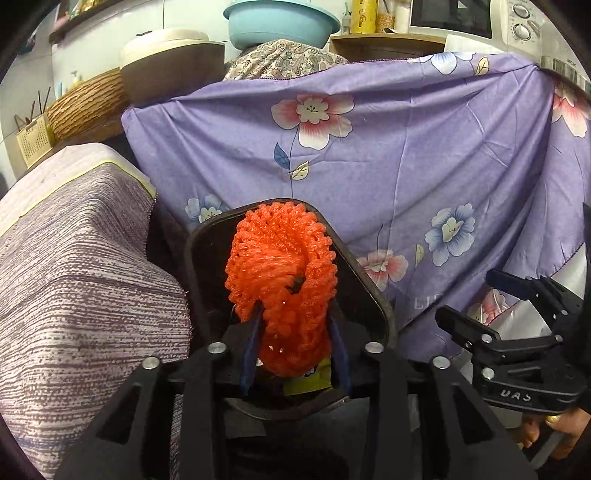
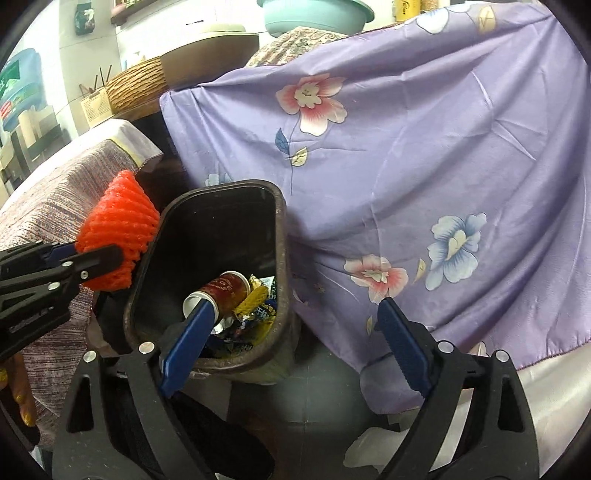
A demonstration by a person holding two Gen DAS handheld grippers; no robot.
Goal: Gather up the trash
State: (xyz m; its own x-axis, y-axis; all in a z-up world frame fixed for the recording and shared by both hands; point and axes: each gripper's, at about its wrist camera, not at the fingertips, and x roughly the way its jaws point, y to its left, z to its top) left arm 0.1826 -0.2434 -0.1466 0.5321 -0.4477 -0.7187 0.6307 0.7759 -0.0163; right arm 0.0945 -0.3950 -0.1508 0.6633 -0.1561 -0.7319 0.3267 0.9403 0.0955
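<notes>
An orange foam net sits between the blue pads of my left gripper, which is shut on its lower end. It hangs over the dark trash bin. In the right wrist view the net and left gripper are at the bin's left rim. Inside the bin lie a red paper cup and crumpled wrappers. My right gripper stands open and empty over the bin's right side; it also shows at the right edge of the left wrist view.
A purple floral cloth hangs right behind the bin. A striped cloth-covered block stands close on the left. A grey rounded object lies below the bin. Shelves behind hold a teal basin and a microwave.
</notes>
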